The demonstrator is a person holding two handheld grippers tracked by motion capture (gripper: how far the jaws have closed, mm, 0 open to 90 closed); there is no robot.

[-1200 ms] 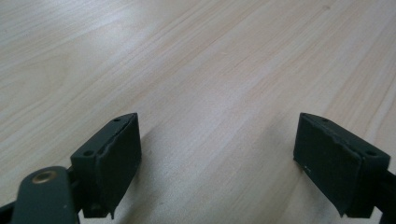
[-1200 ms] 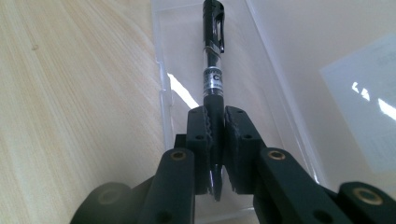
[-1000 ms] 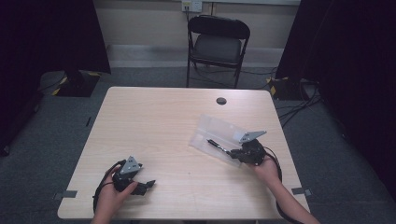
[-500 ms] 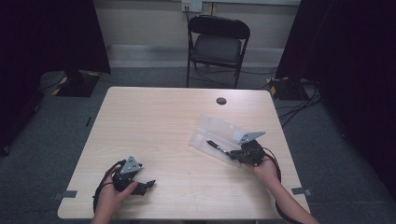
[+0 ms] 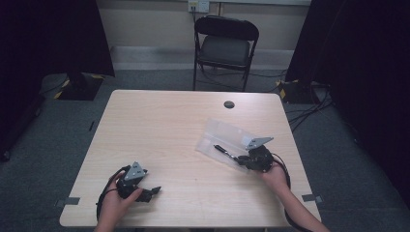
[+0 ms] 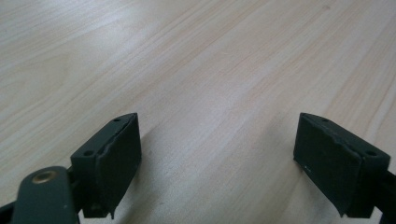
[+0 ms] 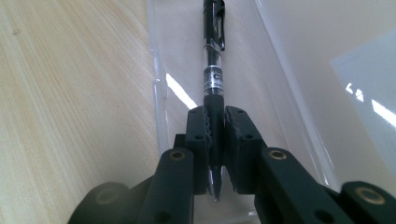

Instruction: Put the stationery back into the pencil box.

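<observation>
On the right side of the light wooden table [image 5: 183, 130], the right gripper [image 7: 215, 128] has its jaws clamped on the grip end of a black pen [image 7: 214, 70], which points away from it over a clear plastic sleeve [image 7: 261, 79] lying flat on the tabletop. At the near left, the left gripper [image 5: 152, 190] rests low in the person's left hand [image 5: 113, 205] with its jaws wide apart, bare wood between them in the left gripper view. Beyond the far edge stands a black folding chair [image 5: 225, 46], and a small dark round cap [image 5: 229, 104] sits in the tabletop near that edge.
</observation>
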